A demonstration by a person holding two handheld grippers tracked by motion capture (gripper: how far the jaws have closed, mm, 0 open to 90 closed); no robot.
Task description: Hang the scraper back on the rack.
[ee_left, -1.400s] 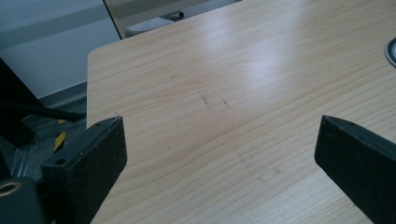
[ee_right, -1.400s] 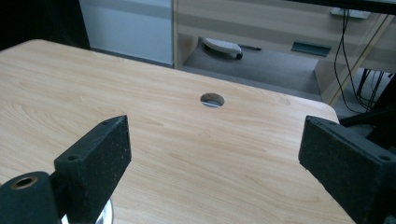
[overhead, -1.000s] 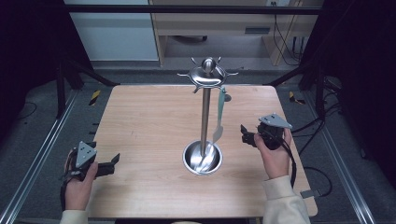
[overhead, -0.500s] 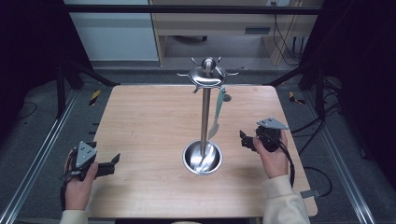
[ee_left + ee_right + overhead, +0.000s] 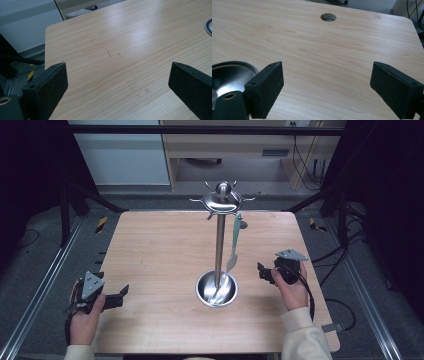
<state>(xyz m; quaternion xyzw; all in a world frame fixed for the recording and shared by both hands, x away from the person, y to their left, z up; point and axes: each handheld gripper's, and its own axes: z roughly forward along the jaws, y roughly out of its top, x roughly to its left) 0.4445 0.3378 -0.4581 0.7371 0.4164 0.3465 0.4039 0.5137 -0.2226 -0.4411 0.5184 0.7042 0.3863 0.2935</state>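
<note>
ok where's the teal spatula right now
In the high view the teal spatula hangs from a hook on the right side of the metal utensil stand, its blade just above the stand's round base, left of the right gripper.

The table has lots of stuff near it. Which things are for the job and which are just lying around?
For the job:
- metal stand with hooks on top
- pale green utensil hanging from a hook
- right tongs, open, nearest the stand
- left tongs, open

Just lying around:
- round hole in the table
- yellow-and-black object on the floor
- cables at the back
</note>
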